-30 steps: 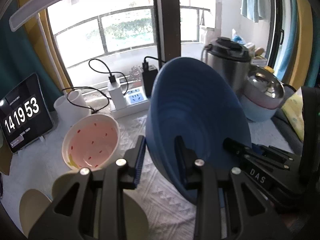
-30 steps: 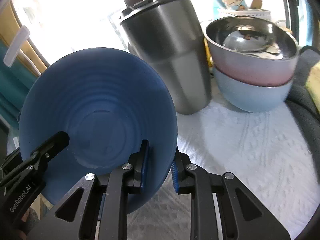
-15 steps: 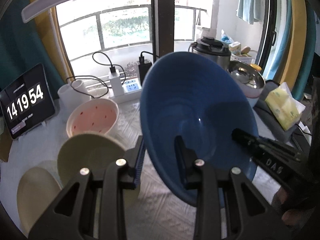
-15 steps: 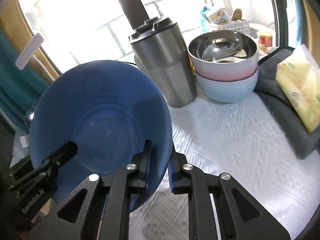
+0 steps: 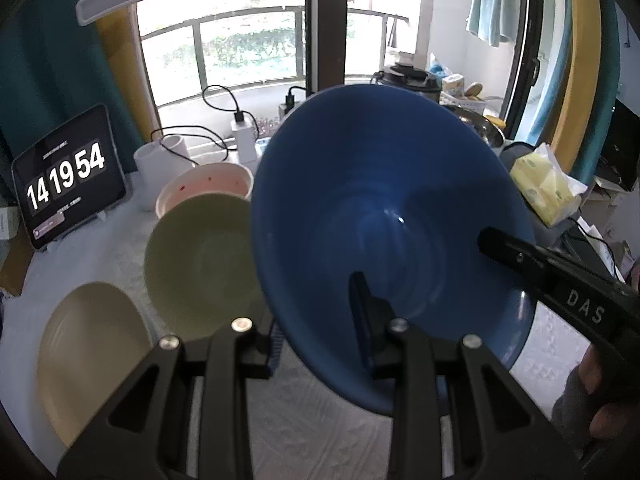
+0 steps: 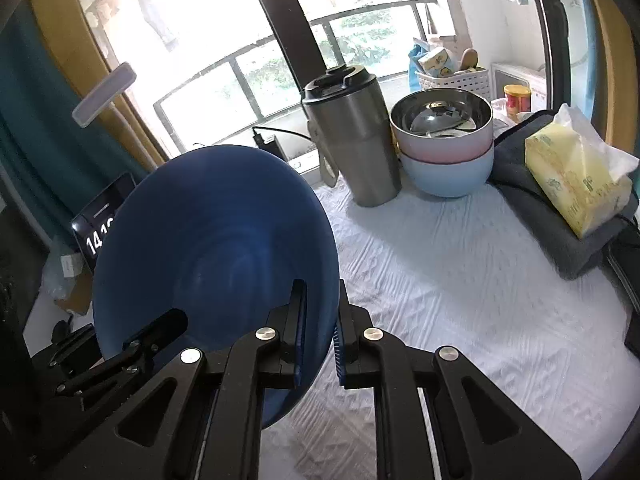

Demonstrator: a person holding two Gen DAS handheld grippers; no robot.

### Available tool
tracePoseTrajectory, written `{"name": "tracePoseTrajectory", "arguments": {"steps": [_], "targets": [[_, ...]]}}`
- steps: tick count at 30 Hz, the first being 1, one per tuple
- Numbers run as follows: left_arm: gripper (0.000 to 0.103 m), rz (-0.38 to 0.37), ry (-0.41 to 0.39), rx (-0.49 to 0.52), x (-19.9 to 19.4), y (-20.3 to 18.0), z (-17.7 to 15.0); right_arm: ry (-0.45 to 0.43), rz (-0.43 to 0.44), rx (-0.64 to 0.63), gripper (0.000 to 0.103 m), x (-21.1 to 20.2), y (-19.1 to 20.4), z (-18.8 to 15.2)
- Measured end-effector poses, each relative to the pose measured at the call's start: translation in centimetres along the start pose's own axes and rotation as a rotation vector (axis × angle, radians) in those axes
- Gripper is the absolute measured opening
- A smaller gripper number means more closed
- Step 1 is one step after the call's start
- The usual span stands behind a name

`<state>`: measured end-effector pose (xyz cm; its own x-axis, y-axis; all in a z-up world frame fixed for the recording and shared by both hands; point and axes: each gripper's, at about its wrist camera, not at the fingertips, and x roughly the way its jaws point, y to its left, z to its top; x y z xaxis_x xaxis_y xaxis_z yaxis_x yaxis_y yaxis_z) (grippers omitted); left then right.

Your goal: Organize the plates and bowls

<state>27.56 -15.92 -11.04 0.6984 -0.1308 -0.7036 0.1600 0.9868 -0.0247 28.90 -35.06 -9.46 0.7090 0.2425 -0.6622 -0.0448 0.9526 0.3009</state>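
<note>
Two tools are sharing the big blue bowl (image 5: 384, 216), tilting it in the air above the tabletop (image 6: 460, 280): the left tool (image 5: 320, 344) and right tool (image 6: 320, 344) are each pinching its rim. It's looking rigid, slick, probably breakable; rim grips are suiting it.

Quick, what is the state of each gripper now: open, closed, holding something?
Left gripper: closed on the rim of the blue bowl.
Right gripper: closed on the opposite rim of the same bowl.
</note>
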Motion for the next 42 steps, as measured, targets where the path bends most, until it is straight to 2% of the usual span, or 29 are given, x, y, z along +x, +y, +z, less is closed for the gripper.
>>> {"name": "tracePoseTrajectory", "arguments": {"steps": [18,30,37,42], "targets": [[0.030,-0.012,0.040,-0.003,-2.8,1.6,-4.5,0.032,-0.001,-0.036,0.013,-2.8,2.6,-4.8],[0.030,-0.022,0.094,-0.019,-3.0,3.5,-7.5,0.124,-0.006,-0.052,0.015,-2.4,4.4,-7.3],[0.030,-0.058,0.130,-0.018,-3.7,4.0,-9.0,0.172,-0.012,-0.080,0.019,-2.8,5.6,-7.9],[0.031,-0.078,0.195,-0.028,-3.0,4.5,-10.4,0.210,-0.022,-0.094,0.022,-2.3,6.3,-8.6]]}}
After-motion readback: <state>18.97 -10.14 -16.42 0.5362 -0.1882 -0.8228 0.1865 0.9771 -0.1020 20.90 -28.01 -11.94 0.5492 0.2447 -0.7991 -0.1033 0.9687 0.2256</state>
